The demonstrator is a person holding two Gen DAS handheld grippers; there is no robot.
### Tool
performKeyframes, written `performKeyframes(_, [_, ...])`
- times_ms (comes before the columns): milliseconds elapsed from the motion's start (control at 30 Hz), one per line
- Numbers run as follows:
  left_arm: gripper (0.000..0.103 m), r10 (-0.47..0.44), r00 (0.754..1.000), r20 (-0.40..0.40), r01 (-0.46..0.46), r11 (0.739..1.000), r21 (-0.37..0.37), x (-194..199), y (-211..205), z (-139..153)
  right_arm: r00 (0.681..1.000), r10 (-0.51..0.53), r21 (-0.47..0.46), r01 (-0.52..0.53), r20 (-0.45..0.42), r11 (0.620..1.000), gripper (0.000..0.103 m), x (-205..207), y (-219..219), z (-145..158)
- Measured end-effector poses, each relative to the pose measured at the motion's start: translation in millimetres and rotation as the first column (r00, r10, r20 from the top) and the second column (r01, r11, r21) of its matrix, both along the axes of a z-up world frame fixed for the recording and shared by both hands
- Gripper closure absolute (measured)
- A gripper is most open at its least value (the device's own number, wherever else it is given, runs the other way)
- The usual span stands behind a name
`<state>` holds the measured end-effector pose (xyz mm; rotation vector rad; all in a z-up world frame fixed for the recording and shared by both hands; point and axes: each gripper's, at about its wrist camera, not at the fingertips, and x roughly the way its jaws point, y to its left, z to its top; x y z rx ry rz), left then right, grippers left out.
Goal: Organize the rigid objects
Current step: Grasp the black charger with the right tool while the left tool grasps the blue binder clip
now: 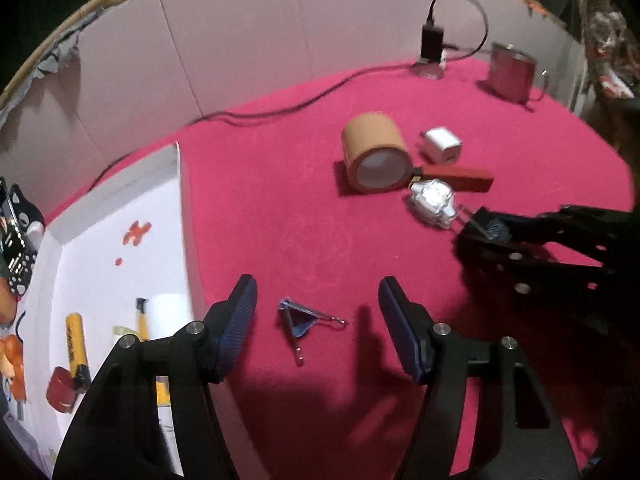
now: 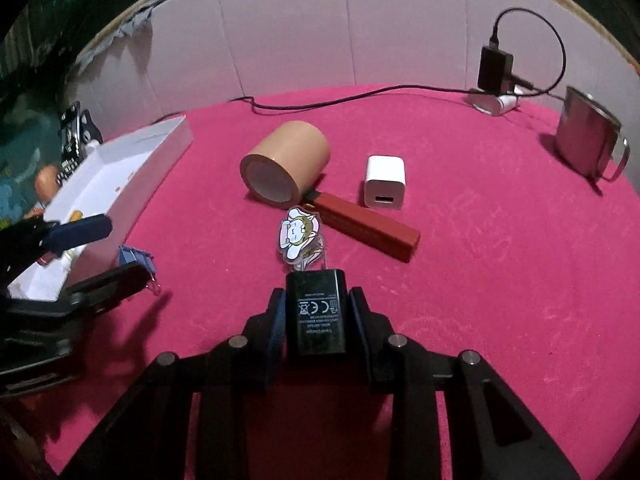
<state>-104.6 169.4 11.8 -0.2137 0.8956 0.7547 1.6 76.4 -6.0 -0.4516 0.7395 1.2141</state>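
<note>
The right claw (image 2: pixel 318 312) is clamped on a black charger (image 2: pixel 317 312), one pad pressed to each side. The charger's label faces up, printed in small white text that reads upside down; a CE mark and a crossed-out bin symbol can be made out, the finer lines cannot. Just beyond the charger, touching its far end, a cartoon keychain (image 2: pixel 300 236) lies on the pink table (image 2: pixel 480 240).

The left claw (image 1: pixel 318 320) stands about half open over a blue binder clip (image 1: pixel 298 320), which lies on the table between the fingers without either pad touching it.

To the left a white tray (image 1: pixel 120 248) holds a yellow marker (image 1: pixel 76 340), whose writing is too blurred to read, and a red cap (image 1: pixel 60 394).

Farther off, near the middle of the table, a roll of brown tape (image 2: pixel 284 162) lies on its side, with a red bar (image 2: pixel 368 228) just beside it and a white plug adapter (image 2: pixel 385 182) to the right. At the far right stand a metal mug (image 2: pixel 588 136) and a black adapter (image 2: pixel 495 70) with a cable (image 2: pixel 320 102) running left.
</note>
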Motion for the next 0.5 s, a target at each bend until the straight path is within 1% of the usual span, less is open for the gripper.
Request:
performKeyframes(100, [0.039, 0.03, 0.998, -0.048, -0.03, 1.0, -0.003, 6, 0, -16, 1.0, 0.001, 0.005, -0.001, -0.012, 1.0, 0.073, 2, 0, 0])
performKeyframes(233, [0.039, 0.049, 0.998, -0.035, -0.05, 0.999, -0.006, 2, 0, -17, 0.999, 0.004, 0.021, -0.003, -0.052, 1.0, 0.073, 7, -2, 0])
performKeyframes(367, [0.039, 0.069, 0.998, 0.001, -0.069, 0.997, -0.027, -7, -2, -17, 0.999, 0.004, 0.017, -0.003, -0.044, 1.0, 0.073, 6, -1, 0])
performKeyframes(400, [0.039, 0.074, 0.997, 0.011, -0.073, 0.997, -0.022, -10, -3, -17, 0.999, 0.004, 0.017, -0.003, -0.044, 1.0, 0.073, 6, 0, 0])
performKeyframes(467, [0.044, 0.064, 0.998, 0.017, -0.064, 0.998, -0.012, -13, -7, -17, 0.999, 0.004, 0.017, -0.003, -0.045, 1.0, 0.073, 7, 0, 0])
performKeyframes(500, [0.05, 0.06, 0.998, 0.025, -0.06, 0.998, -0.018, -15, -8, -17, 0.999, 0.004, 0.017, -0.003, -0.045, 1.0, 0.073, 7, 0, 0])
